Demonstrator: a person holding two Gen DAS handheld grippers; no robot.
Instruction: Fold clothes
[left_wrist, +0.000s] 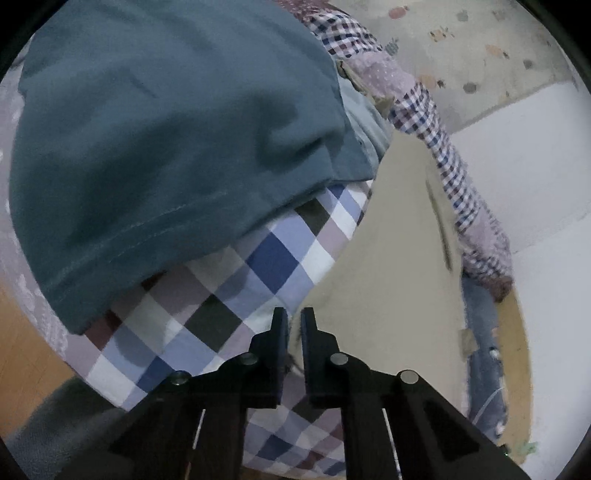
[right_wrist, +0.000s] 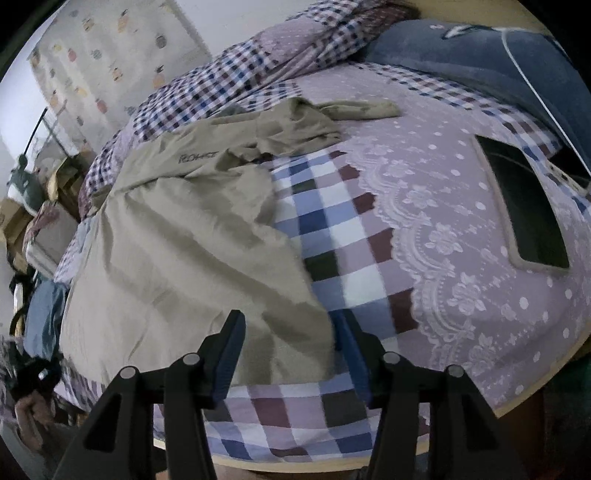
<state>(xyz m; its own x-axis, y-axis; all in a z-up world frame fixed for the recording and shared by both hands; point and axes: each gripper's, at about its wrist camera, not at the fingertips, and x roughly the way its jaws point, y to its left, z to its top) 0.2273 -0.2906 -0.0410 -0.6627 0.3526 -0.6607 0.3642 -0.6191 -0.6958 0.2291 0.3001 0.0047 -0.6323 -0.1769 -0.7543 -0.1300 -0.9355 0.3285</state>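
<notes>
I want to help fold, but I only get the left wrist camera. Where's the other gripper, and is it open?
Observer: The right gripper is open, with its fingers on either side of the near corner of the beige garment.
Operator: Is there anything else on the bed I might bump?
Observer: Yes, a dark-screened tablet lies flat on the lilac lace cover. It is to the right of the garment and apart from it.
Operator: Is the beige thing lying flat?
Observer: Not all of it. The far end is crumpled, and a sleeve trails off to the right.
</notes>
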